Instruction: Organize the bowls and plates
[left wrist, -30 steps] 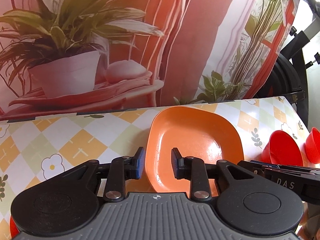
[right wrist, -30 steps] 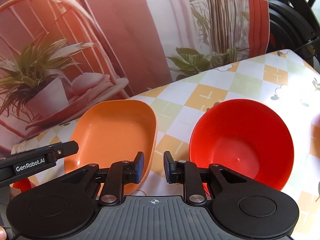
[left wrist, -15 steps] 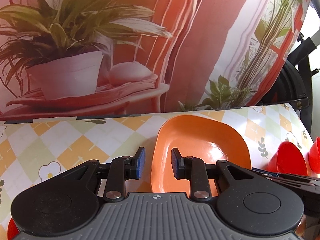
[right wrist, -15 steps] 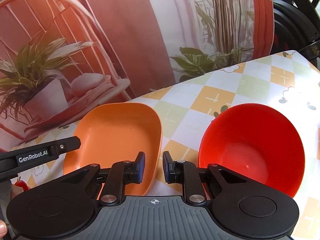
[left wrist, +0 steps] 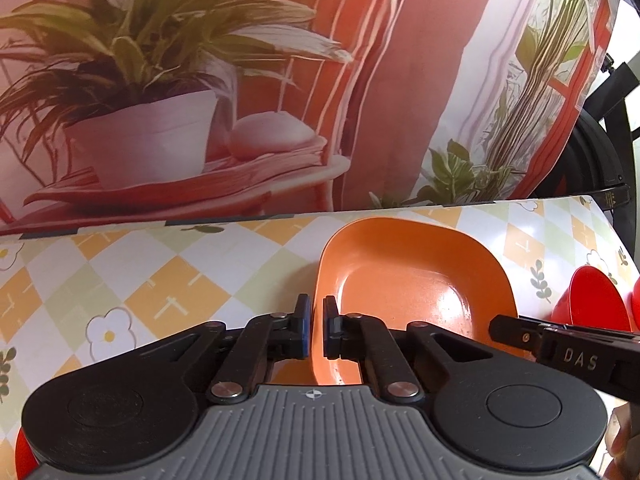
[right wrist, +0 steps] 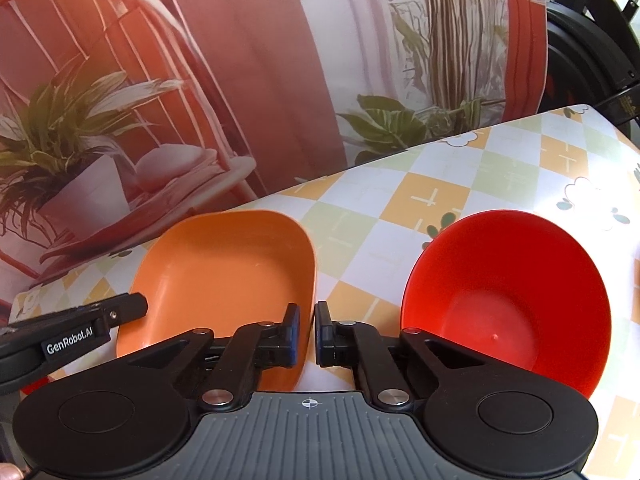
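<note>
An orange square plate lies on the checked tablecloth. My left gripper is shut on the plate's left rim, which runs up between the blue pads. In the right wrist view my right gripper is shut on the right rim of the same orange plate. A red bowl stands just right of the plate, tilted toward the camera. The left wrist view shows this red bowl past the other gripper's black finger.
A printed backdrop of a potted plant and chair hangs right behind the table's far edge. Black equipment stands off the right end. Another red item peeks in at the far right, and one at the lower left.
Both grippers slid forward onto the plate's opposite rims and narrowed their fingers onto them. The left one closed most in the last half second. The plate and bowl have stayed in place.
</note>
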### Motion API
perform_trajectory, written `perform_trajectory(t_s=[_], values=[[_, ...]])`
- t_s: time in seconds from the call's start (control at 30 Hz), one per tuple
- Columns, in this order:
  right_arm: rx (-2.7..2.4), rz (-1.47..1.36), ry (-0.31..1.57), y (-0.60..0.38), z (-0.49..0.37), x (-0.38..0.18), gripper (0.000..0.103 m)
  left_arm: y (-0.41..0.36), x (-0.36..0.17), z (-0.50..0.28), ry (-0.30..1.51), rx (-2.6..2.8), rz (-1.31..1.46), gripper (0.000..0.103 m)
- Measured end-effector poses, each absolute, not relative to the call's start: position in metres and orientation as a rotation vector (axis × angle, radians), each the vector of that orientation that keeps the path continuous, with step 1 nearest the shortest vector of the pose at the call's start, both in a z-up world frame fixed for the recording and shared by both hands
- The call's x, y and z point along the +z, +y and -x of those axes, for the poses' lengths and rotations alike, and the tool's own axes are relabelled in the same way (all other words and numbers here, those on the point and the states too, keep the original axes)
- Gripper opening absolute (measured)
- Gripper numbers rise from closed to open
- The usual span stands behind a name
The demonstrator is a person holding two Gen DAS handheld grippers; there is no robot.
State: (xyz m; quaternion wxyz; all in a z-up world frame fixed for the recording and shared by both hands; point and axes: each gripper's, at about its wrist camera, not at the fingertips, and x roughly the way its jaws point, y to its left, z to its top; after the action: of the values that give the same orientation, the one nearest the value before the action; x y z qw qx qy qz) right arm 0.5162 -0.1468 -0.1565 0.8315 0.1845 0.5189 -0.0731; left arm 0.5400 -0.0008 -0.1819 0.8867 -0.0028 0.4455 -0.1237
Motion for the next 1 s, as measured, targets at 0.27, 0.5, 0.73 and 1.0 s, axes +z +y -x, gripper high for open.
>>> perform_trajectory(t_s=[0.27, 0.5, 0.73, 1.0], values=[[-0.124, -0.38, 1.057, -0.14, -0.511, -0.132, 0.006, 0.007, -0.157, -0.518, 0.88, -0.235, -0.005, 0.006], [-0.105, -0.38, 1.009, -0.14, -0.502, -0.097, 0.006, 0.009, -0.122, -0.493, 0.818, -0.239, -0.01, 0.006], [-0.092, -0.387, 0.958, -0.143, -0.486, -0.058, 0.006, 0.007, -0.082, -0.463, 0.741, -0.255, -0.014, 0.006], [-0.064, -0.381, 0.894, -0.155, -0.459, -0.007, 0.006, -0.002, -0.039, -0.42, 0.668, -0.271, -0.004, 0.006]])
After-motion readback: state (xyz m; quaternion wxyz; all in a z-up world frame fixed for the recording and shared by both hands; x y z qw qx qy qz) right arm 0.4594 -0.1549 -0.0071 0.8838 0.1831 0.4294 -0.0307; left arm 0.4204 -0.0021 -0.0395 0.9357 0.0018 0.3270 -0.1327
